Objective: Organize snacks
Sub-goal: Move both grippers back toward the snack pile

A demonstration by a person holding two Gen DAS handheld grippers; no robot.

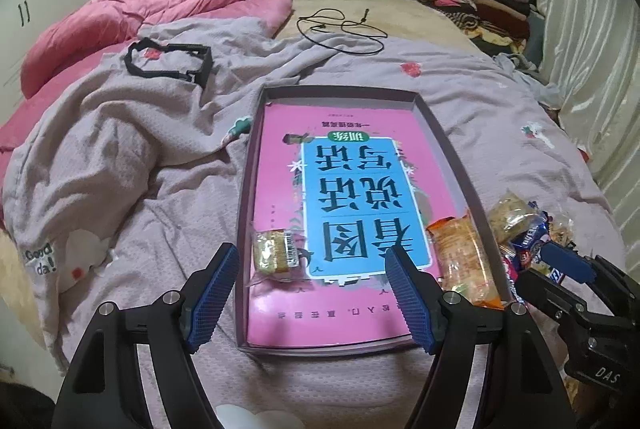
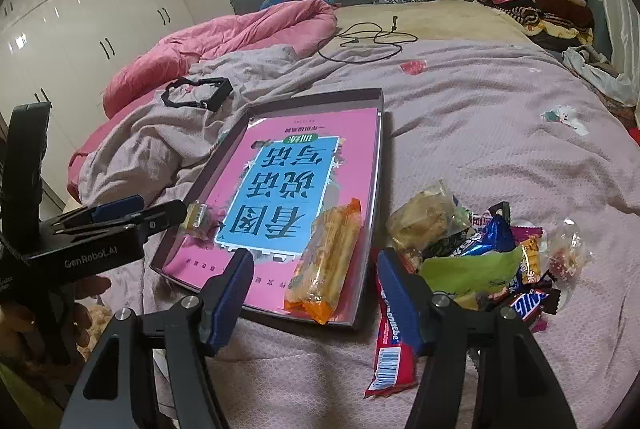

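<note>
A shallow cardboard tray [image 1: 436, 133] sits on the lilac bedspread [image 1: 160, 189], and lying flat across its floor is a pink book [image 1: 280, 157] with a blue title panel. Two snacks are inside the tray with it: a small yellow wrapped cake [image 1: 275, 251] at the near left corner, resting on the book's cover, and a long orange packet [image 1: 464, 261] lying lengthwise against the tray's right wall. The left gripper [image 1: 312, 293] hovers over the near end of the tray with its blue pads spread wide and nothing between them; the little cake sits just ahead of its left finger, untouched. From the right wrist view, the right gripper [image 2: 316, 293] is also parted, gripping nothing, its fingers straddling the tray's near right corner with the orange packet [image 2: 324, 261] just ahead of them. Outside the tray, to its right on the bedspread, the pile of snacks [image 2: 480, 253] waits: a clear bag of pale puffs, a blue wrapper, a green packet, dark candy bars, and a red bar [image 2: 390, 341] lying nearest the right finger. Farther up the bed lie a black strap [image 2: 200, 95] and a looped cable [image 2: 368, 41].
</note>
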